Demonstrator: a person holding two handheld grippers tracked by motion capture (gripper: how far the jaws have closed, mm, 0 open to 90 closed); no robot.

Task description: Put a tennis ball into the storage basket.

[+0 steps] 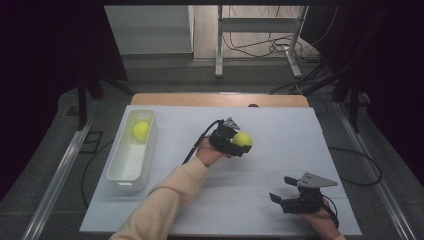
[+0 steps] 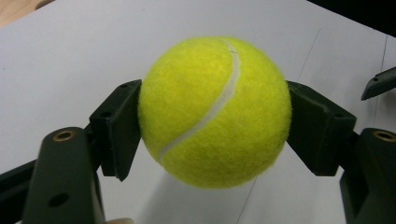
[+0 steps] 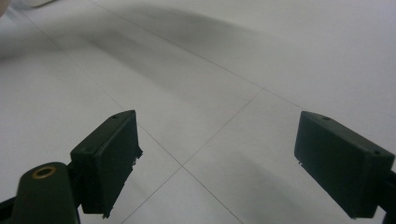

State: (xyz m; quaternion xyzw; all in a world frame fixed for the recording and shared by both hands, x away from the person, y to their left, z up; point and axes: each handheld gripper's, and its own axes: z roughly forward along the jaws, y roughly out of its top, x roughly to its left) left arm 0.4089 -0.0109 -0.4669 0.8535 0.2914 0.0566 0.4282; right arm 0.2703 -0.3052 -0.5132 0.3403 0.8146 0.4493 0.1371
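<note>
Left gripper [image 1: 239,142] jaws clamp tennis ball [image 2: 215,112] mid-tabletop, likely bound for bin [image 1: 118,172] at left edge holding second ball [image 1: 141,130]; right gripper [image 1: 281,189] jaws spread, idle.

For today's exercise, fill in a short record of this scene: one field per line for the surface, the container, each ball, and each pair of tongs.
surface: white table
container: white bin, at the left of the table
ball in bin: yellow tennis ball, at the far end
held ball: second tennis ball, clamped between both pads
left tongs: shut on the held ball, near the table's middle
right tongs: open, nothing between them
</note>
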